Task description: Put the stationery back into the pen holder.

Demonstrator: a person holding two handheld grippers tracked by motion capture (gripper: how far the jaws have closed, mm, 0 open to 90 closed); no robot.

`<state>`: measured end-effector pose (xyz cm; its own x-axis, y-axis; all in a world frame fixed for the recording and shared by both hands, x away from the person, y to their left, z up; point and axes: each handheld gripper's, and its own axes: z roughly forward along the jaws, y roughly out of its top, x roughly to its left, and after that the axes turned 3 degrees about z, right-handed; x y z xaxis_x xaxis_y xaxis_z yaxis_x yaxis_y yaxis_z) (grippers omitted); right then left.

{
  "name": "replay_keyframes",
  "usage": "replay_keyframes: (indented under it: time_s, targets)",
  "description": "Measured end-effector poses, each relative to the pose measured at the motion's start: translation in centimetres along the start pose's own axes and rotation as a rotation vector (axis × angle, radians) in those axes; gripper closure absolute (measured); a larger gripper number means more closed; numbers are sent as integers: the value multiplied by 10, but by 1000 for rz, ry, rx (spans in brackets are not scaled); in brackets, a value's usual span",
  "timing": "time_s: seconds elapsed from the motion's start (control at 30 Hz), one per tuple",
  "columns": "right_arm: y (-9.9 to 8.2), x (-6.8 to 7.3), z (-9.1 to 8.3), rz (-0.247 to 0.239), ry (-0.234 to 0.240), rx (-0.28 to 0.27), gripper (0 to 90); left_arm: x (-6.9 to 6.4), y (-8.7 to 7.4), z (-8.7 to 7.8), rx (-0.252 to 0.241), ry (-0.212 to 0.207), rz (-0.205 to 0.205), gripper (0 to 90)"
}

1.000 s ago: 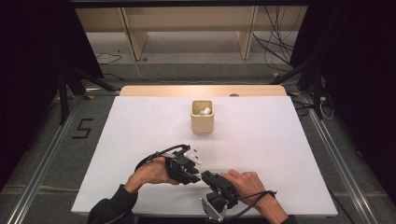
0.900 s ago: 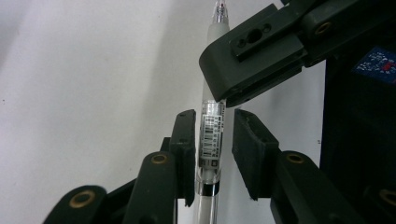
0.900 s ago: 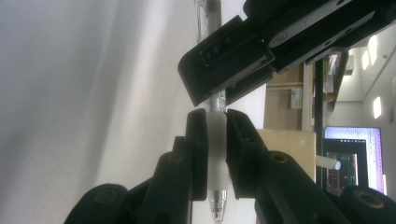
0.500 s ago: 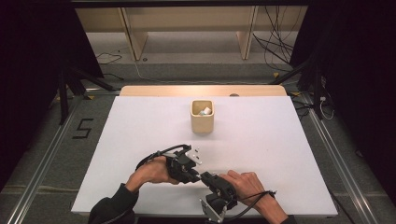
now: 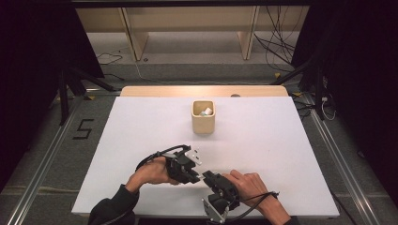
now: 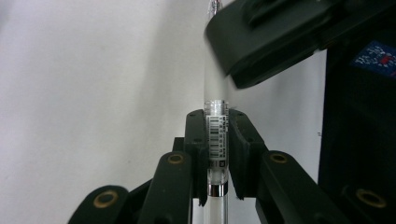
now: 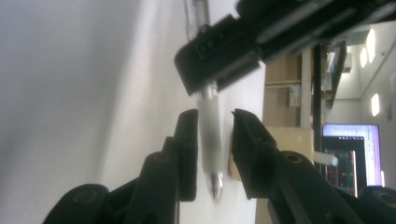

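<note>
White table [image 5: 117, 140]: left claw [image 6: 217, 140] clamps pen [image 6: 216, 135].

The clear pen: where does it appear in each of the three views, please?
High view: the clear pen is a small pale piece low at the centre, between the left gripper and the right gripper.
Left gripper view: upright at the centre, clamped between the jaws.
Right gripper view: centre, between parted jaws.
Shared landmark: the white table.
</note>
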<state>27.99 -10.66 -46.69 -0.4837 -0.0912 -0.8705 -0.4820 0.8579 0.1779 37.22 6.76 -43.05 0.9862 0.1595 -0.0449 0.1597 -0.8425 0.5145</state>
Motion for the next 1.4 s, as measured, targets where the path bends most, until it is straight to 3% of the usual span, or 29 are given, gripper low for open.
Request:
replay_keyframes:
  time_s: [0.1, 0.3, 0.4, 0.5, 0.57, 0.8, 0.93, 1.2, 1.4]
  targets:
    - [-4, -5, -7, 58, -4, -9, 667, 7, -6, -4, -15, 21, -25, 788]
    - [-19, -13, -13, 271, 6, -30, 554, 17, -15, -17, -91, 73, -89, 788]
    - [-28, -15, -15, 383, 0, -16, 503, 24, -20, -24, -139, 108, -134, 787]
    - [-36, -17, -16, 531, -4, -16, 476, 30, -24, -28, -196, 146, -189, 787]
    - [-43, -19, -17, 620, 11, -18, 457, 33, -27, -31, -239, 172, -230, 787]
    - [-62, -23, -21, 893, 53, -38, 415, 43, -34, -37, -343, 248, -312, 786]
    - [-68, -24, -24, 1006, 92, -59, 397, 45, -36, -41, -387, 283, -342, 786]
    - [-78, -24, -31, 1125, 118, -98, 382, 51, -41, -45, -457, 307, -413, 786]
    - [-89, -24, -31, 1267, 162, -154, 361, 54, -45, -48, -505, 317, -463, 786]
